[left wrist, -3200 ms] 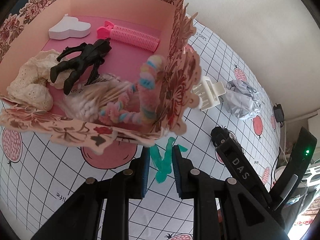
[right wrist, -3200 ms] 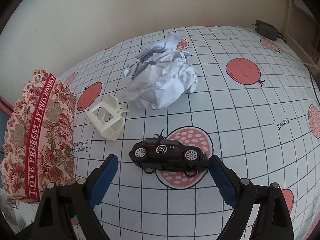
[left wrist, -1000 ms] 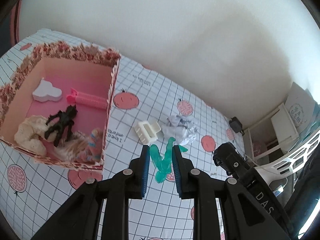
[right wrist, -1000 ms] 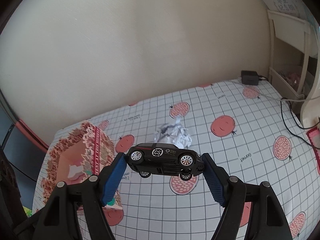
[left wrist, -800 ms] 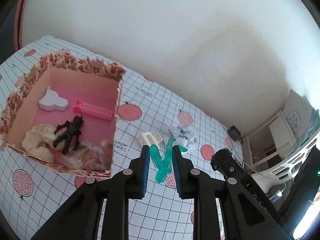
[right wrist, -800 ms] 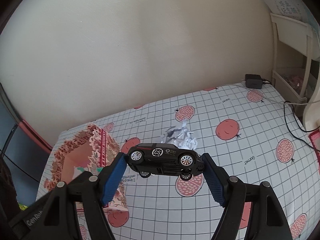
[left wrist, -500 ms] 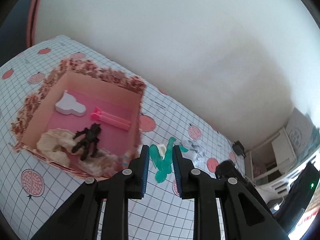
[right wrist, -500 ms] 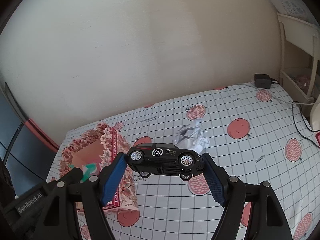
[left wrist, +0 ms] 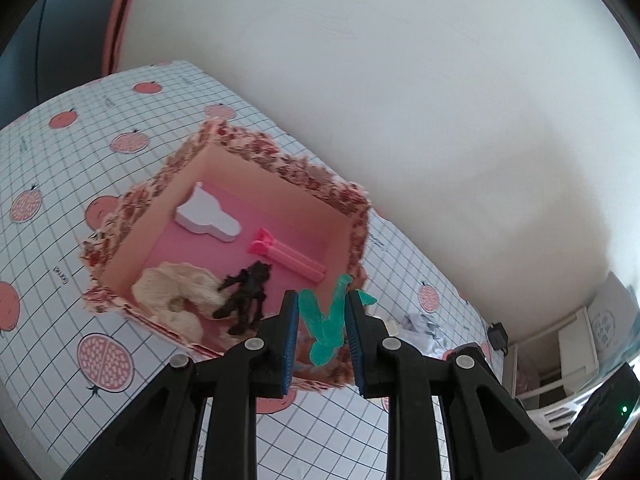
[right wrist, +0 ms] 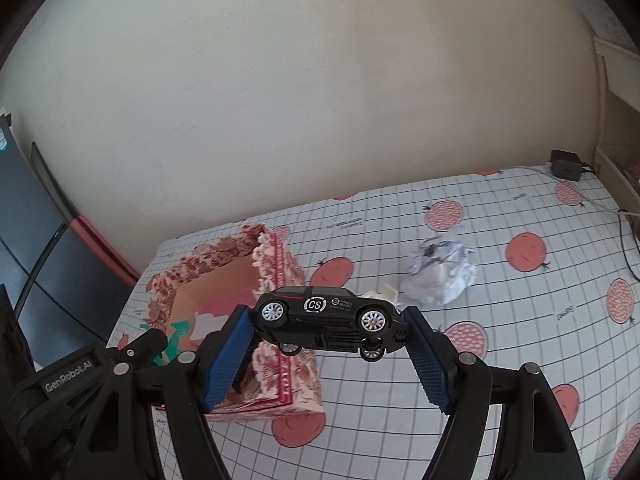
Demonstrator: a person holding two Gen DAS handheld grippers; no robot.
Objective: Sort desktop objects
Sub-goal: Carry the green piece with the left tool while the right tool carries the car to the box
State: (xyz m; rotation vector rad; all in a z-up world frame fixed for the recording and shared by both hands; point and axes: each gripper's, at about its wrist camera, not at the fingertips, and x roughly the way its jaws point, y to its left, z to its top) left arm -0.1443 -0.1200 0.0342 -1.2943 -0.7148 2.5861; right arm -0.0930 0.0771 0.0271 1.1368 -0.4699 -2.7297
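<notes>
My left gripper [left wrist: 322, 320] is shut on a teal plastic figure [left wrist: 326, 326], held in the air over the near right corner of the floral box [left wrist: 236, 148]. In the box lie a white cloud-shaped piece [left wrist: 206, 218], a pink clip [left wrist: 288, 260], a black figure [left wrist: 246, 294] and a cream lace cloth [left wrist: 168, 292]. My right gripper [right wrist: 328, 330] is shut on a black toy car [right wrist: 330, 322], end to end, raised above the table beside the floral box [right wrist: 280, 264]. The left gripper [right wrist: 152, 340] with the teal figure [right wrist: 176, 332] shows at the lower left of the right wrist view.
A crumpled paper ball [right wrist: 440, 276] and a cream hair claw [right wrist: 384, 294] lie on the checked tablecloth [right wrist: 500, 360] right of the box. A black charger [right wrist: 566, 164] with a cable sits at the far right corner by the wall. A dark panel [right wrist: 24, 232] stands to the left.
Both grippers moved left toward the box, loads still gripped. In the left wrist view the box slid under the teal figure; in the right wrist view the box came up behind the car.
</notes>
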